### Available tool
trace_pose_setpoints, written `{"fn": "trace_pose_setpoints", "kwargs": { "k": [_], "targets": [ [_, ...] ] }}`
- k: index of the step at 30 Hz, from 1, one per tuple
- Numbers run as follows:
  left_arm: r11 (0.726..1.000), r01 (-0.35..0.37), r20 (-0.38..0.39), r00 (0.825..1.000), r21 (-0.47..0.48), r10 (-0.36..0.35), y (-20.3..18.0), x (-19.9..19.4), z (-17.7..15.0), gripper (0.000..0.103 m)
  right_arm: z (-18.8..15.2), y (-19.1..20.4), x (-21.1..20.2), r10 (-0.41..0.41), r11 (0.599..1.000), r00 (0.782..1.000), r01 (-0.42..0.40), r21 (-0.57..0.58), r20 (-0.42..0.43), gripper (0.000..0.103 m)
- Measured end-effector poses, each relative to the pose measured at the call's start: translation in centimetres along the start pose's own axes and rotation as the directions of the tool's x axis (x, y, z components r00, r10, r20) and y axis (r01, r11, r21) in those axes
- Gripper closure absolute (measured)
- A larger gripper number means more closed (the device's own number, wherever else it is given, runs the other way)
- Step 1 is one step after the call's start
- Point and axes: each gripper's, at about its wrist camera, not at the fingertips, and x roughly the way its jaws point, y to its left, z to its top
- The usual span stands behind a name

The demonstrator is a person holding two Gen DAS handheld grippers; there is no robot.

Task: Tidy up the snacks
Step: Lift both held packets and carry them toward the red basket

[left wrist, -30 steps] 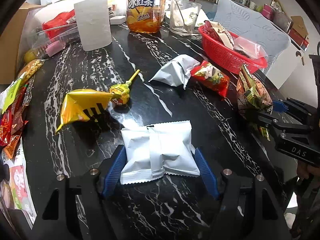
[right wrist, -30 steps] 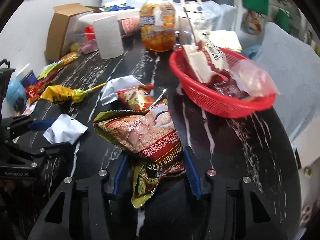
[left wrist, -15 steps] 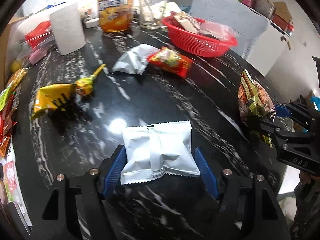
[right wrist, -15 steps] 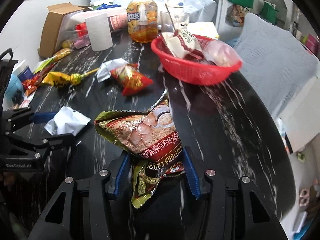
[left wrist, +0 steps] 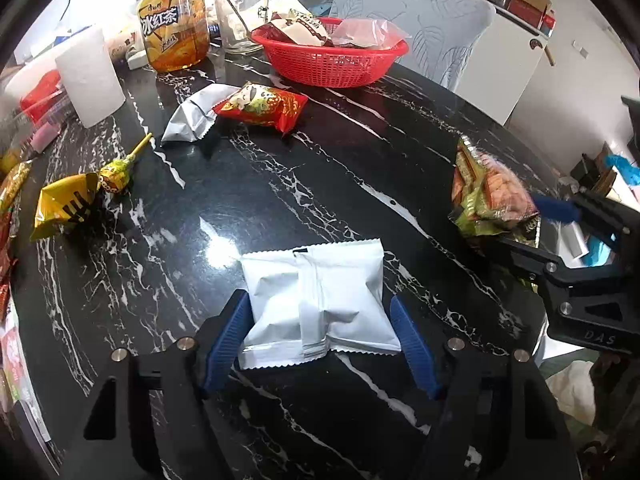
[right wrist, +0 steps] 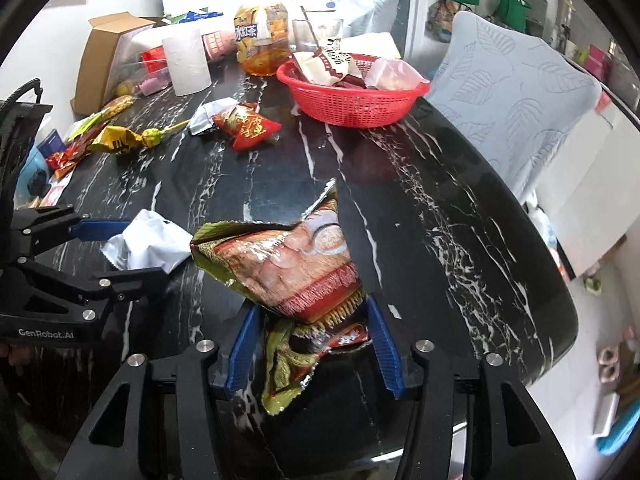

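Note:
My left gripper (left wrist: 320,320) is shut on a white snack packet (left wrist: 316,296) and holds it above the black marble table (left wrist: 360,152). My right gripper (right wrist: 312,340) is shut on a green and red crinkled snack bag (right wrist: 288,264), also off the table; that bag shows at the right of the left wrist view (left wrist: 488,196). A red basket (left wrist: 332,60) with several packets in it stands at the far side; it also shows in the right wrist view (right wrist: 352,100). A red snack packet (left wrist: 260,106), a silver packet (left wrist: 188,120), a lollipop (left wrist: 116,176) and a yellow packet (left wrist: 64,204) lie on the table.
An iced tea bottle (left wrist: 174,28), a glass (left wrist: 236,20) and a paper roll (left wrist: 90,76) stand at the back left. More wrappers lie along the left edge (right wrist: 80,140). A cardboard box (right wrist: 104,64) is behind them. A pale chair (right wrist: 512,92) stands behind the basket.
Both grippers have lifted and pulled back with their packets. The basket and loose snacks now look farther off and more centred. Neither grip has changed.

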Motion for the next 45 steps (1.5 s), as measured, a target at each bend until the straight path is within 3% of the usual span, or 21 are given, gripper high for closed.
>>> {"fn": "trace_pose_setpoints", "kwargs": {
  "k": [3, 7, 13, 14, 16, 20, 29, 45],
  "targets": [
    [0.999, -0.037, -0.002, 0.999, 0.023, 0.037, -0.2, 0.3, 0.1, 0.03, 0.1, -0.2, 0.1, -0.015, 1.0, 1.0, 0.015, -0.016, 0.004, 0.035],
    [0.999, -0.049, -0.002, 0.999, 0.006, 0.049, 0.3, 1.1, 0.6, 0.011, 0.8, -0.3, 0.4, 0.014, 0.999, 1.0, -0.014, -0.035, 0.0, 0.035],
    [0.999, -0.052, 0.01, 0.999, -0.001, 0.052, 0.5, 1.1, 0.4, 0.01, 1.6, -0.4, 1.1, 0.048, 0.996, 0.999, -0.049, -0.068, -0.009, 0.035],
    [0.999, -0.053, 0.013, 0.998, 0.001, 0.053, 0.4, 1.1, 0.4, 0.015, 1.7, -0.4, 1.2, 0.055, 0.996, 0.998, -0.056, -0.069, -0.009, 0.035],
    [0.999, -0.043, 0.038, 0.998, 0.008, 0.043, 0.4, 0.7, 0.7, 0.039, 1.7, -0.5, 1.5, 0.075, 0.995, 0.997, -0.076, -0.064, -0.016, 0.035],
    [0.999, -0.04, 0.039, 0.998, 0.019, 0.039, 0.3, 0.8, 1.0, 0.039, 1.4, -0.4, 2.2, 0.101, 0.994, 0.994, -0.103, -0.041, -0.042, 0.046],
    [0.999, -0.033, 0.047, 0.998, 0.002, 0.032, 0.5, 0.5, 0.6, 0.039, 0.6, 0.0, 1.3, 0.09, 0.995, 0.996, -0.091, -0.032, -0.026, 0.06],
    [0.999, -0.024, 0.117, 0.993, -0.027, 0.027, 0.4, -2.6, -0.1, 0.039, -0.2, 0.6, -1.4, 0.163, 0.986, 0.985, -0.165, 0.025, 0.059, 0.061]
  ]
}}
